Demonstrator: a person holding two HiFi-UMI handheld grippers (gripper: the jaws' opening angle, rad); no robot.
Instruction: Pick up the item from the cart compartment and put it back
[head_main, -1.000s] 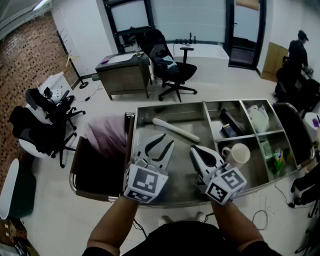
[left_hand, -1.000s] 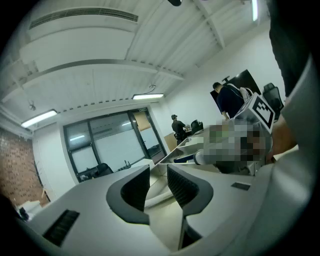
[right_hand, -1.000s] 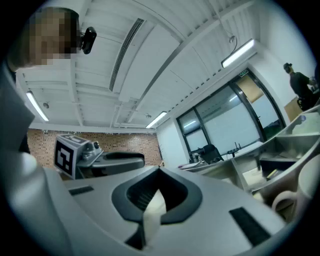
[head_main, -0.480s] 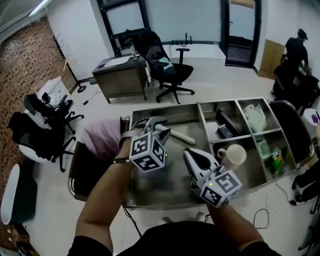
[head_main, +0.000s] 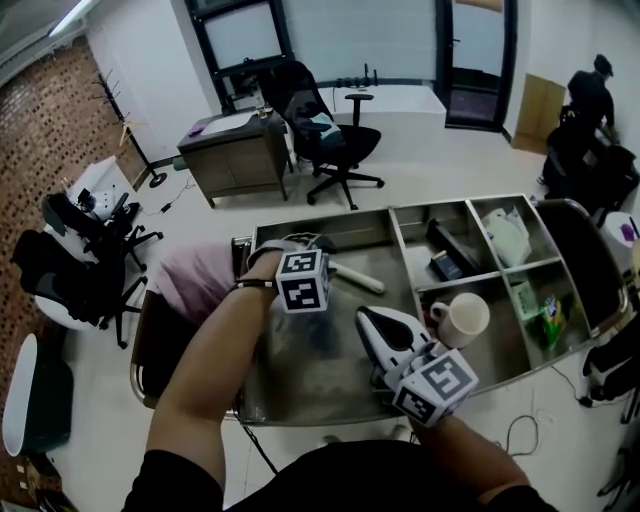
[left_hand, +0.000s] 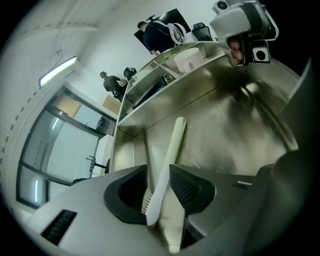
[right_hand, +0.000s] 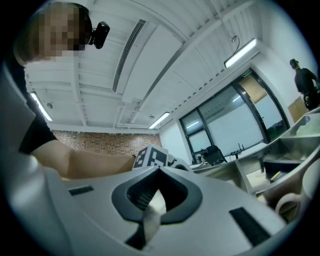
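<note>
steel cart (head_main: 322, 378): white rod (head_main: 358, 277), mug (head_main: 460, 318), black box (head_main: 446, 251), white bag (head_main: 508, 236)

The left gripper (left_hand: 159, 174) pointed down. Its jaws had just been opening, with a white stick (left_hand: 173, 144) between them. The right gripper (head_main: 368, 317) was level, jaws together.

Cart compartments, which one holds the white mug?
The middle compartment on the near side, beside the big section holding the white brush; the white mug sits only there.

One cart (head_main: 310, 372) with five compartments, one white stick (head_main: 360, 279), one mug (head_main: 462, 318), one green packet (head_main: 553, 322), two grippers: left gripper (left_hand: 159, 176), right gripper (head_main: 378, 320)
</note>
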